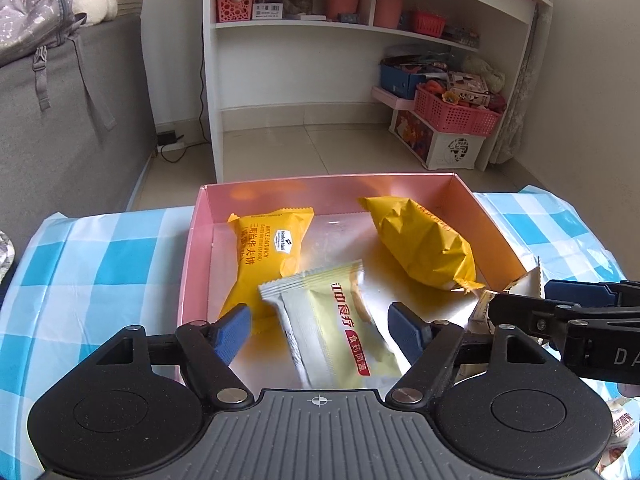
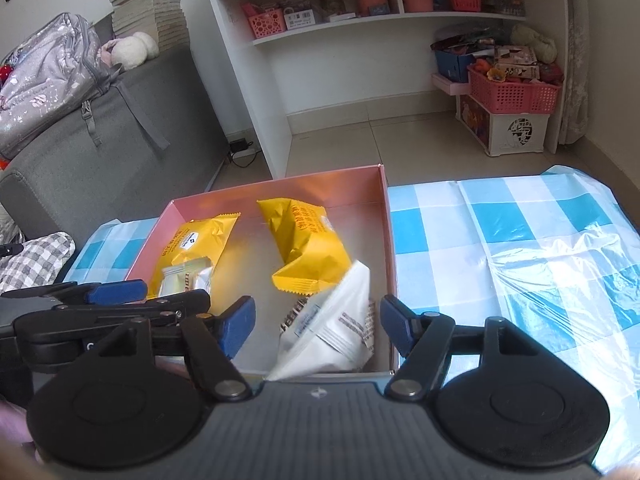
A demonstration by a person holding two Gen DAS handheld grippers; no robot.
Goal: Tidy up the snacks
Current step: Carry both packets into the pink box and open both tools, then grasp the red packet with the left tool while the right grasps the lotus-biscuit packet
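Pink cardboard box (image 1: pixel 194 248) holds two yellow snack packets (image 1: pixel 266 258) plus pale ones; left gripper (image 1: pixel 322 330) and right gripper (image 2: pixel 316 320) hover spread, gripping nothing.

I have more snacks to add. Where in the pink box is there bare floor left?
Bare floor lies mid-box, between the two yellow packets, toward the far wall. The near end is crowded: the pale green packet and white packet lie there under both open grippers.
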